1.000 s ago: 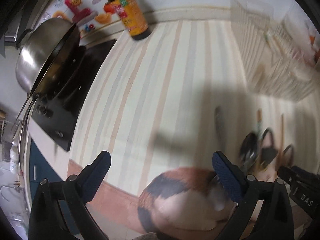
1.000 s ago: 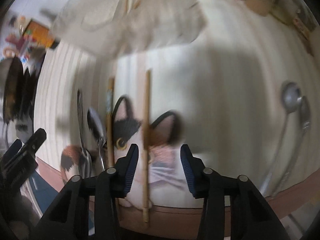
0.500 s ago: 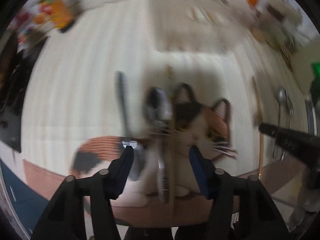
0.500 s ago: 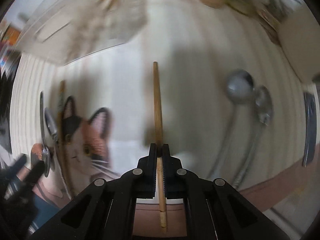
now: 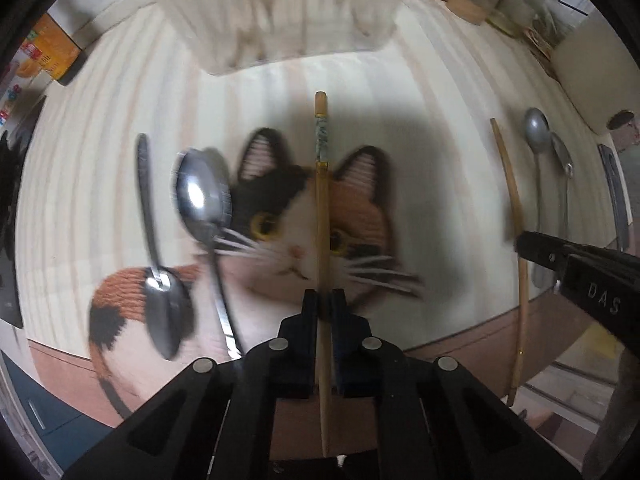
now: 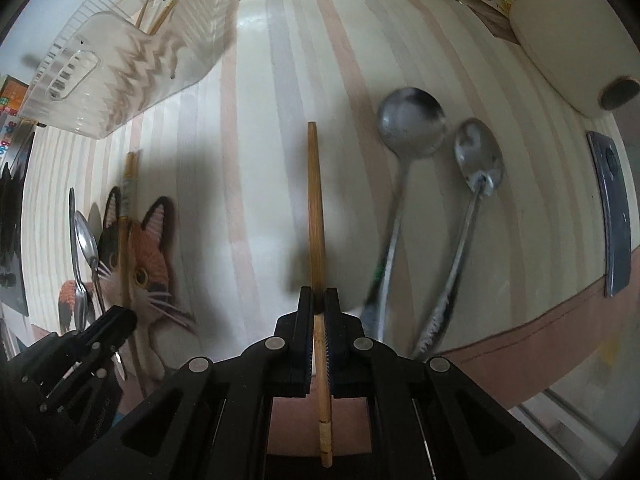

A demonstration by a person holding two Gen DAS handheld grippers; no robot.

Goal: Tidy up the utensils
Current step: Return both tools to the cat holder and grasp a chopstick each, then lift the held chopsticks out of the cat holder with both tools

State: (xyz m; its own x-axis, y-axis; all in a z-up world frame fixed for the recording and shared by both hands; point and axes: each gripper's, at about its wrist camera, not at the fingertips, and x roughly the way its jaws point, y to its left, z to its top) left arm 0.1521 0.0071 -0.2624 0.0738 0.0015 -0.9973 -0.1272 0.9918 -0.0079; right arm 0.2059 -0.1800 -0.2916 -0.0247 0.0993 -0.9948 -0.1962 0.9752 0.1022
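Left tool (image 5: 323,300) and right tool (image 6: 319,300) each clamp 1 chopstick (image 5: 321,208) (image 6: 315,208) above the striped tabletop (image 6: 256,140), the left's jaws just closing.

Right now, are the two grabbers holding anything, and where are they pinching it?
Yes. The left gripper pinches a patterned chopstick on its lower shaft. The right gripper pinches a plain wooden chopstick below its middle.

The right tool (image 6: 319,304) pinches a plain chopstick (image 6: 315,216) beside two metal spoons (image 6: 412,128).
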